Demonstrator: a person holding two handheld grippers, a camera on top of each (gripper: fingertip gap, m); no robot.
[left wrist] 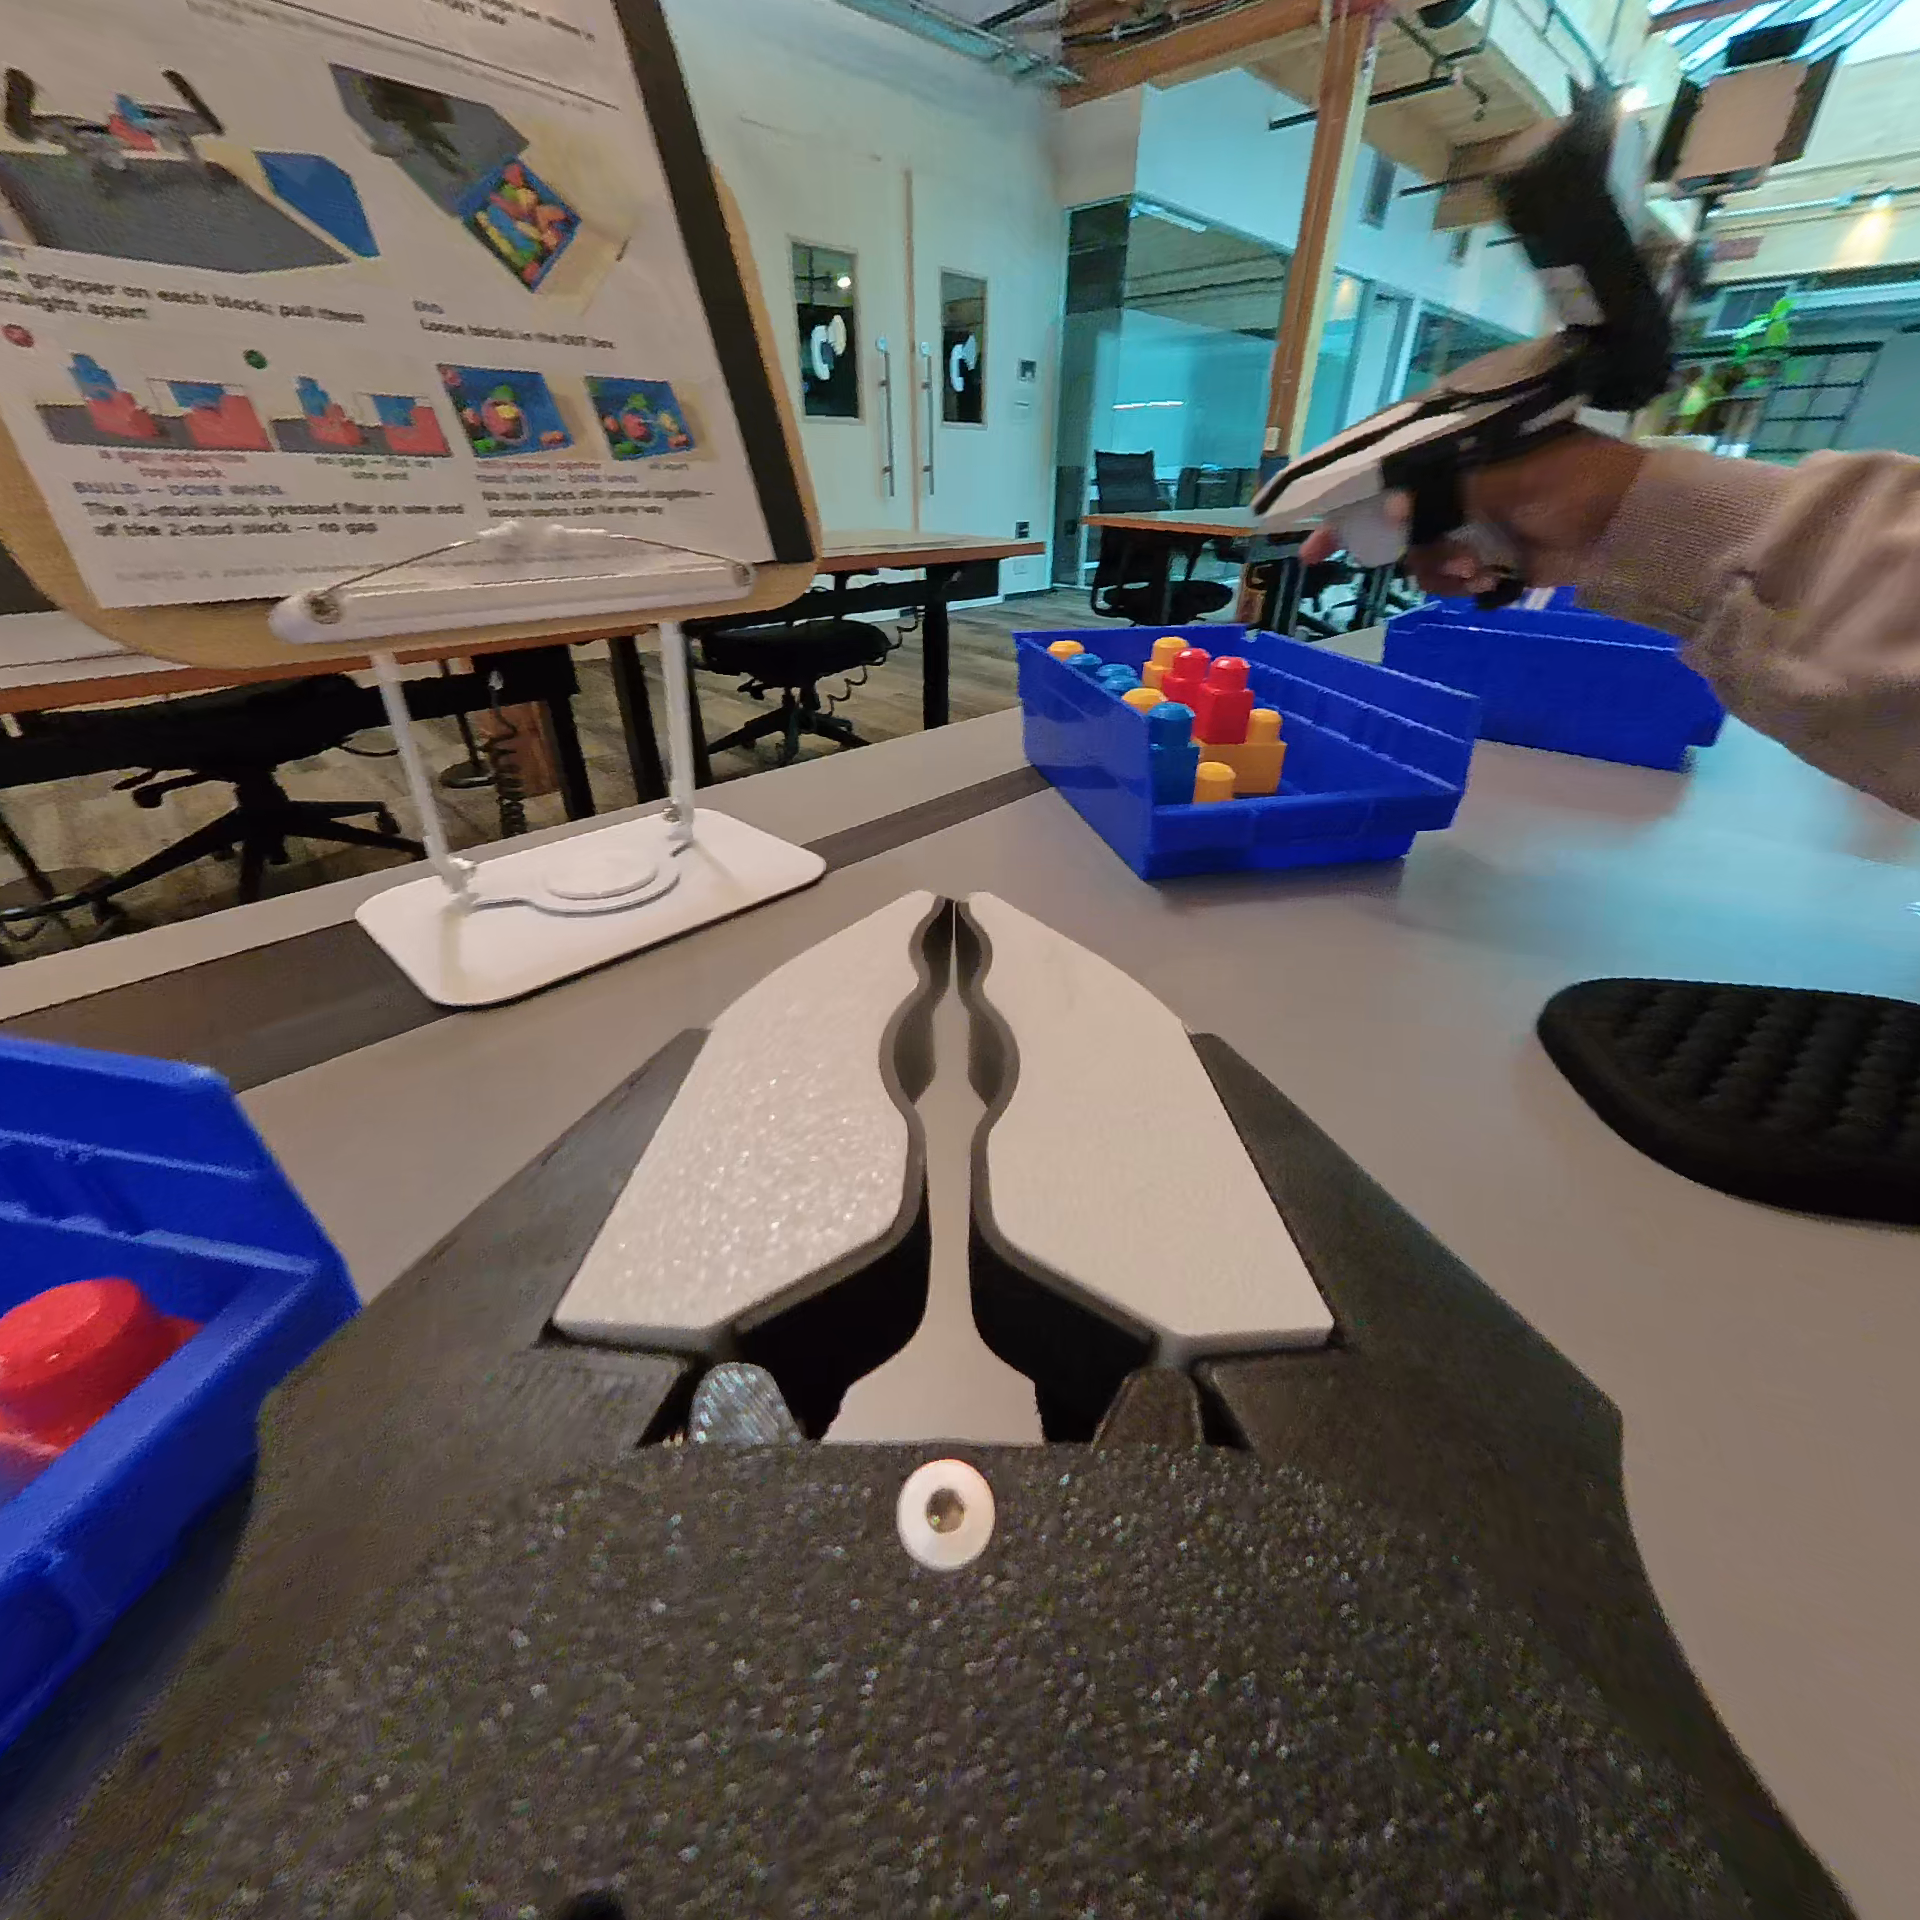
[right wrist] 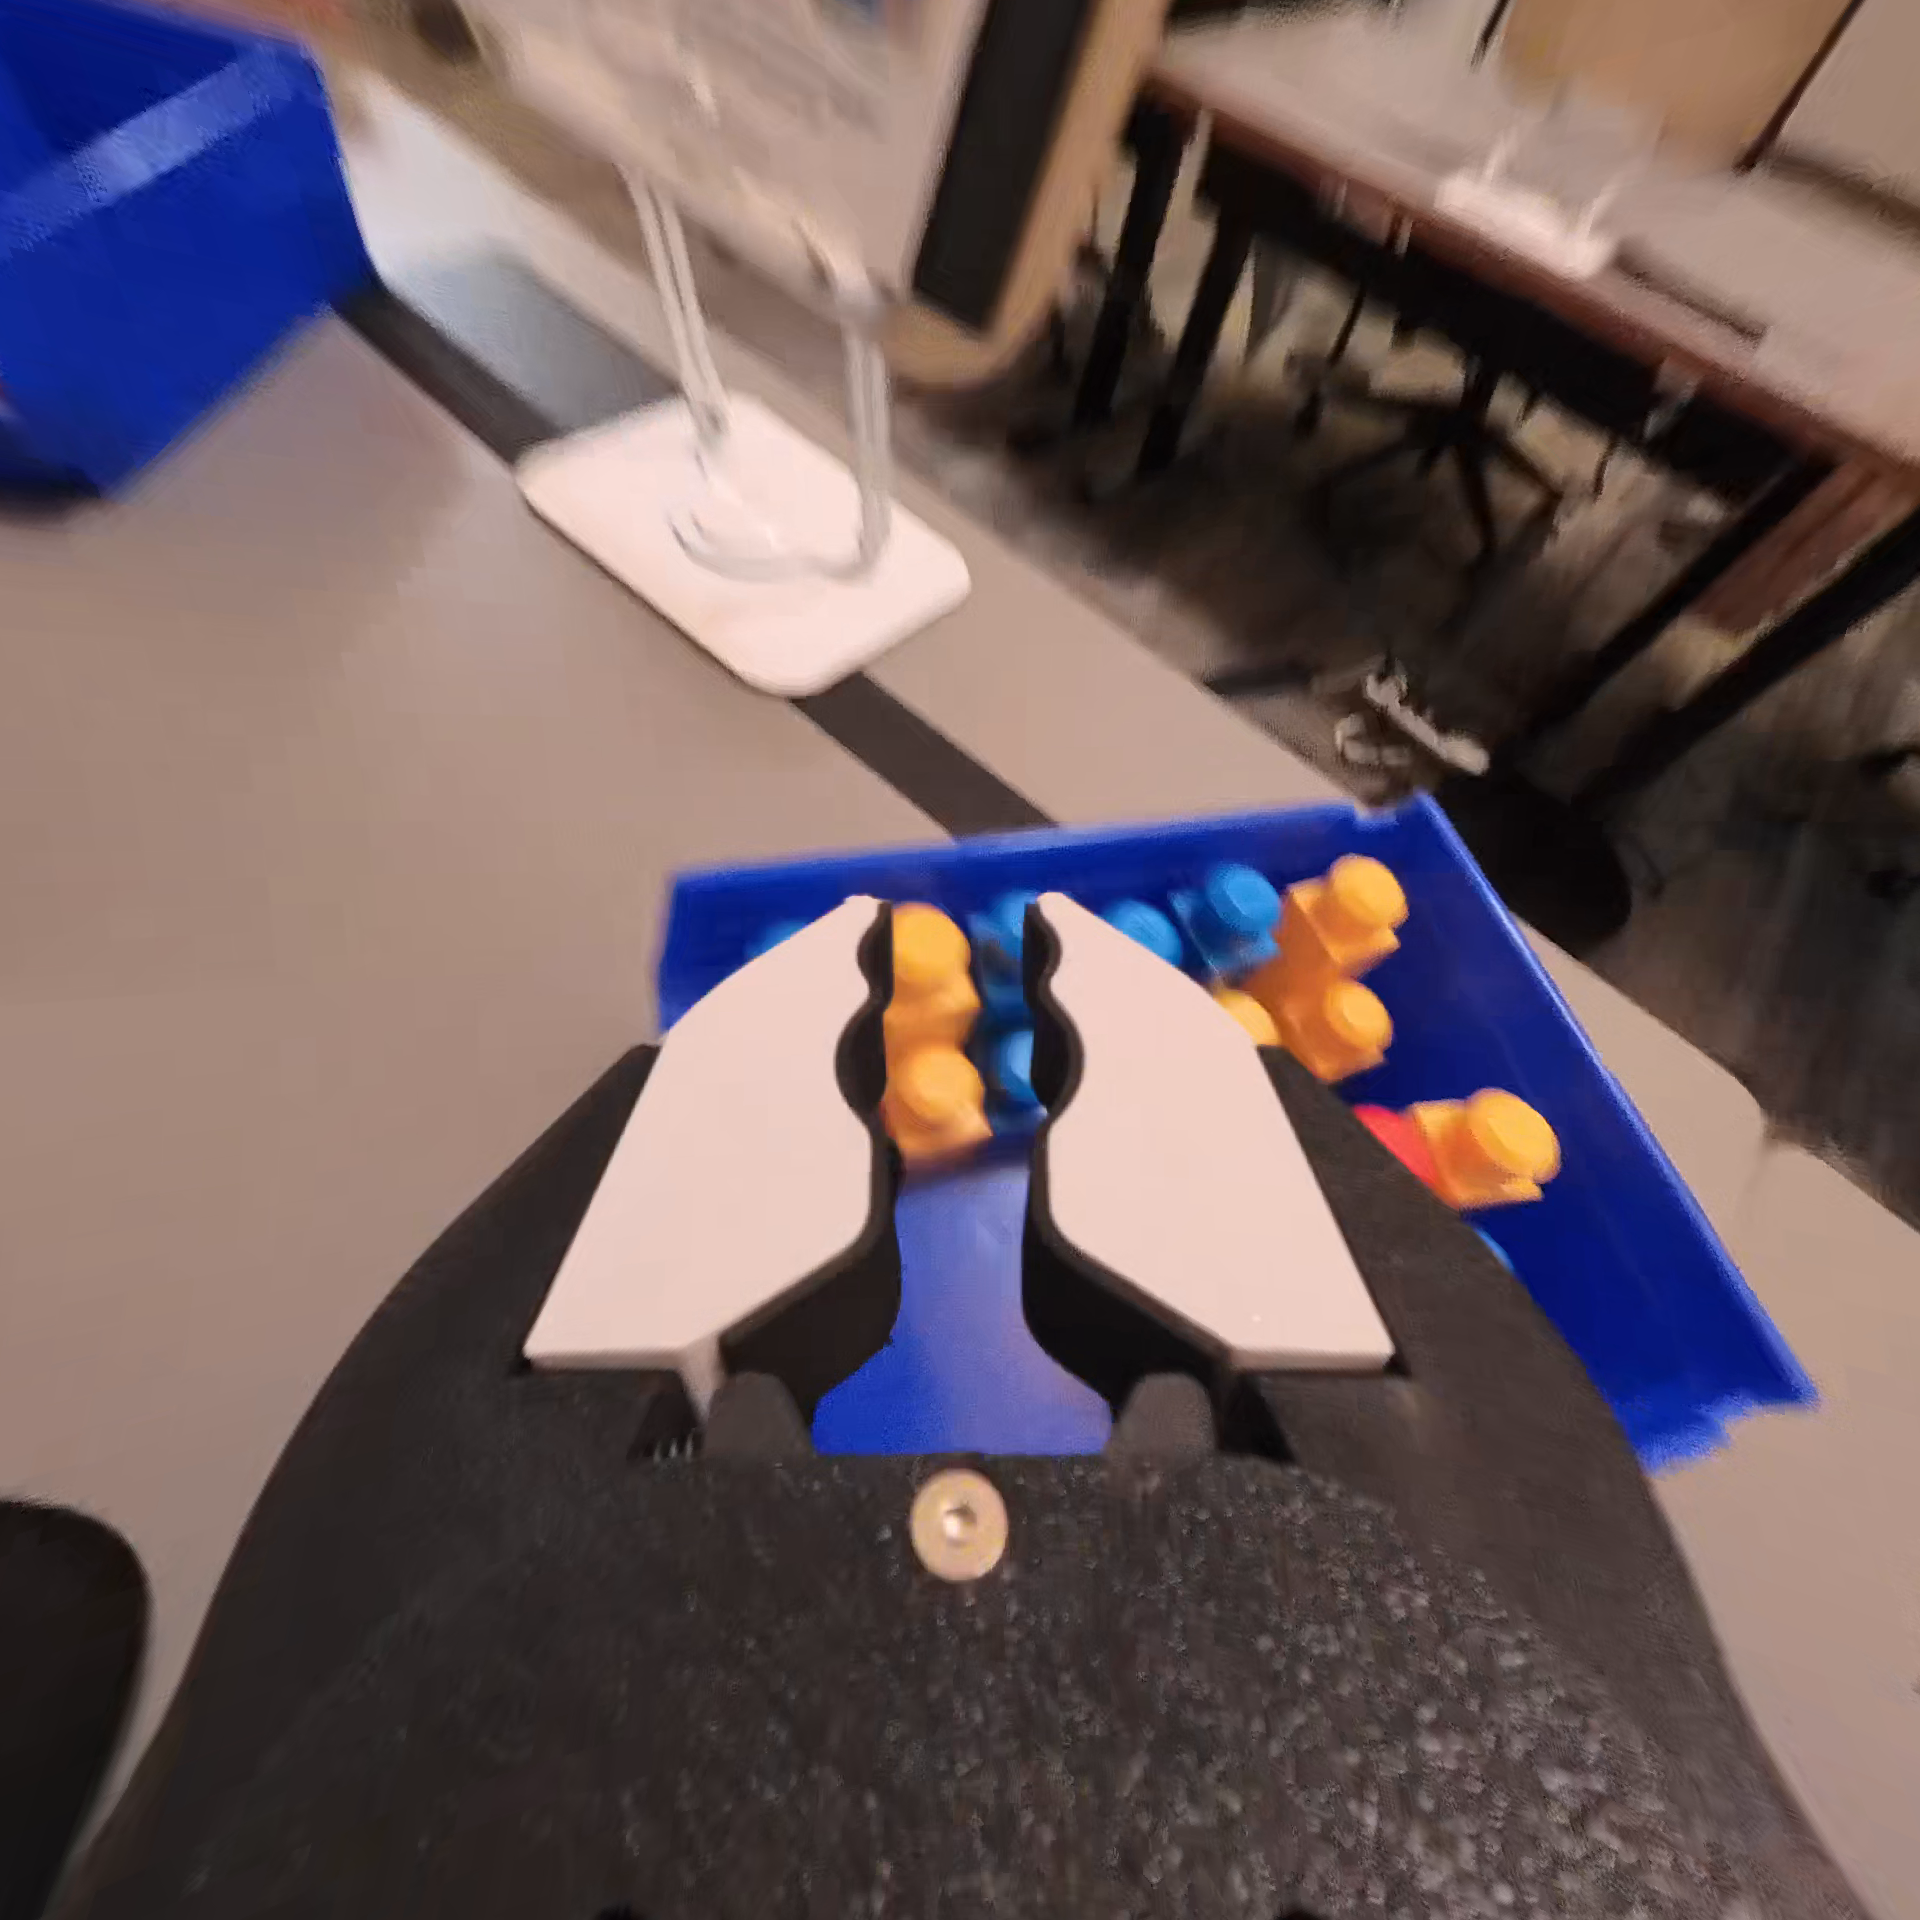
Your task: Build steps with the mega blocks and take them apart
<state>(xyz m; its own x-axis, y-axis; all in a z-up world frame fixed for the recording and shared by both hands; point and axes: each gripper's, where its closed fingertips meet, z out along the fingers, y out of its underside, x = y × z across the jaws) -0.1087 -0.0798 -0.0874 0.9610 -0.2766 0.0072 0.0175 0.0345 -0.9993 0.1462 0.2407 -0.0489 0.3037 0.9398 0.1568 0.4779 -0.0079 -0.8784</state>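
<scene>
A blue bin (left wrist: 1299, 831) on the grey table holds several mega blocks: red (left wrist: 1221, 691), blue (left wrist: 1172, 748) and yellow (left wrist: 1252, 753). My left gripper (left wrist: 954, 909) is shut and empty, low over the table, short of that bin. My right gripper (left wrist: 1278, 499), held in a hand, hangs above the bin's far side. In the right wrist view my right gripper (right wrist: 956, 914) is open over the same bin (right wrist: 1039, 852). An orange two-stud block (right wrist: 930, 1039) and blue blocks (right wrist: 1008, 1049) show in the gap between the fingers. The view is blurred.
An instruction board on a white stand (left wrist: 582, 894) is at the back left. A second blue bin (left wrist: 1548, 675) is at the far right. A third blue bin (left wrist: 135, 1351) with a red block (left wrist: 73, 1361) is near left. A black mat (left wrist: 1745, 1091) lies right. The left gripper's tips are roughly 40 cm from the right gripper's.
</scene>
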